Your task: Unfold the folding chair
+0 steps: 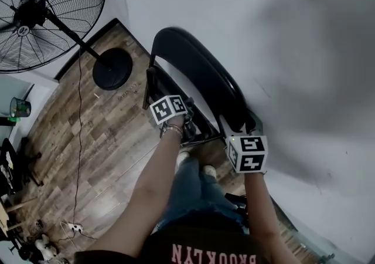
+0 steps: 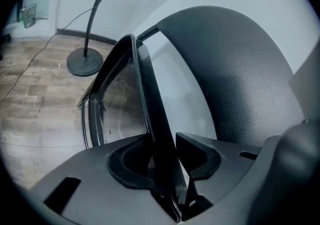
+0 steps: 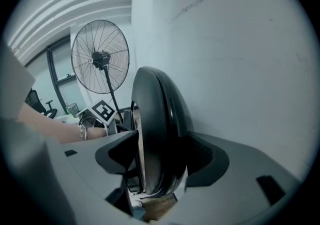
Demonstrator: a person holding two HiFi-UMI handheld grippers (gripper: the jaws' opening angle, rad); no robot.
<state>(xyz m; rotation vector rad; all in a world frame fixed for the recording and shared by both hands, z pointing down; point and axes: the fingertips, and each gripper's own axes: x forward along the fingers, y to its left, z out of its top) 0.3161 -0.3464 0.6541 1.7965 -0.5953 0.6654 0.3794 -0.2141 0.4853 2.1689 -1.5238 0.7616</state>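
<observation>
A black folding chair [image 1: 199,72] leans folded against the white wall. Its thin seat panel [image 2: 150,104] runs upright between the jaws of my left gripper [image 2: 167,156], and both pads sit against it. In the head view my left gripper [image 1: 186,121] is at the chair's near left side, below its marker cube. The thick curved backrest [image 3: 155,114] fills the gap of my right gripper [image 3: 160,159], whose pads press on its two faces. From the head camera my right gripper [image 1: 243,127] is at the backrest's lower right end.
A large standing fan [image 1: 35,13] with a round black base [image 1: 112,69] stands to the left on the wood floor. Its cable [image 1: 78,139] runs to a power strip [image 1: 73,227]. The white wall [image 1: 281,34] is right behind the chair. My feet [image 1: 208,170] are close to its legs.
</observation>
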